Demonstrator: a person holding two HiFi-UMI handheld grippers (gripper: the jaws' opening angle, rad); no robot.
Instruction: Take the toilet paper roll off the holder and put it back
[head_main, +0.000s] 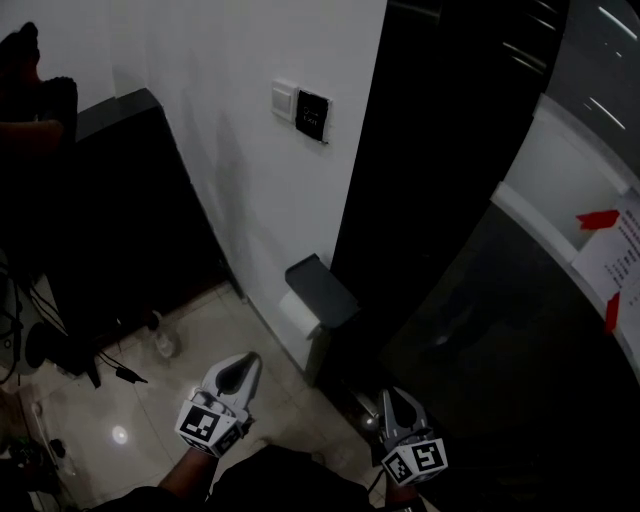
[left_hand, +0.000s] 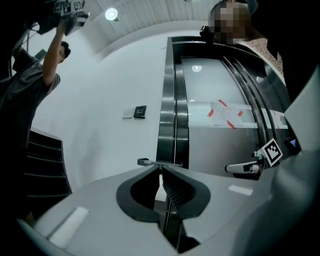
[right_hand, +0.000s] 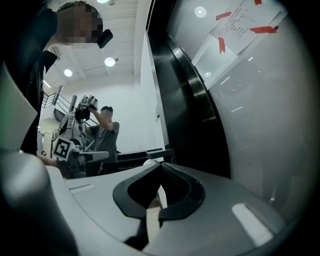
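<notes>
Both grippers hung low and well short of the wall, nothing in either. The left gripper (head_main: 243, 365) had its jaws pressed together with no gap at the tips, and the right gripper (head_main: 392, 398) also looked closed and empty in its own view. The roll (head_main: 298, 313) sat on the holder (head_main: 322, 288), tucked under the dark lid and up against the white wall (head_main: 250, 180), so the task had not started. My read on the roll: light, soft, and easy to crush. A hard pinch would dent the paper, and a loose tail could unwind. The better hold was probably across the end faces or by the cardboard core, with the jaws spread wide first. The lid covered the top of the roll and likely needed lifting or working around. The black door frame (head_main: 400, 180) stood just beside the holder on the right and crowded the right gripper's approach. The left side looked more open. Beyond the frame was a glass door with a taped notice (head_main: 612, 258). A switch plate (head_main: 299, 105) sat higher on the wall, well clear. On the floor to the left were a small bottle (head_main: 163, 340) and some cables (head_main: 110, 365), near a black cabinet (head_main: 130, 200), none of them in the path. Another person (left_hand: 35, 85) stood in the background.
</notes>
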